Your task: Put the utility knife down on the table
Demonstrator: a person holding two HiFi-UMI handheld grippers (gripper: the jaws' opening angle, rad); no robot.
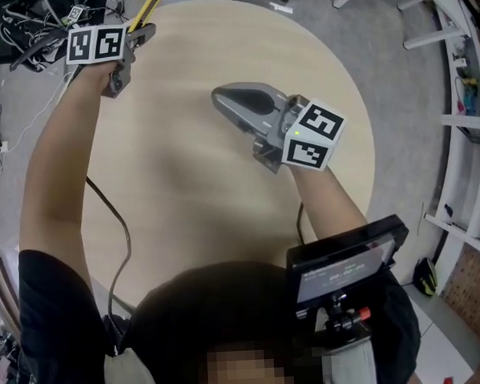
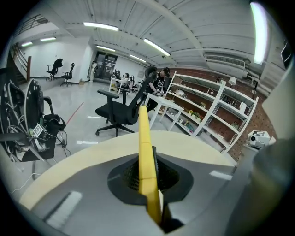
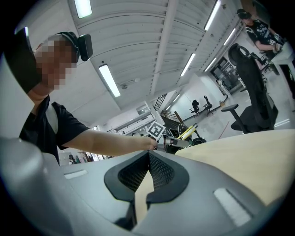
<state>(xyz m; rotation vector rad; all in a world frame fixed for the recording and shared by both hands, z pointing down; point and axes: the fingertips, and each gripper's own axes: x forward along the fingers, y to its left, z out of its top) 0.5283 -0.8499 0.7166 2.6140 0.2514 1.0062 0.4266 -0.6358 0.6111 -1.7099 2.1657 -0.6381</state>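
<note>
A yellow utility knife (image 1: pixel 145 13) sticks out of my left gripper (image 1: pixel 138 37), which is shut on it over the far left edge of the round wooden table (image 1: pixel 183 174). In the left gripper view the knife (image 2: pixel 143 133) runs upright between the closed pads, pointing away over the tabletop (image 2: pixel 184 143). My right gripper (image 1: pixel 220 97) hovers over the middle of the table, jaws together with nothing between them. From the right gripper view, past its own jaws (image 3: pixel 148 156), I can make out the left gripper (image 3: pixel 177 143) and the knife (image 3: pixel 189 132) above the table edge.
Tangled cables (image 1: pixel 23 30) lie on the floor beyond the table's left side. White shelving (image 1: pixel 462 135) stands at the right. A black office chair (image 2: pixel 115 110) is past the table's far edge. A small screen device (image 1: pixel 348 262) hangs at the person's chest.
</note>
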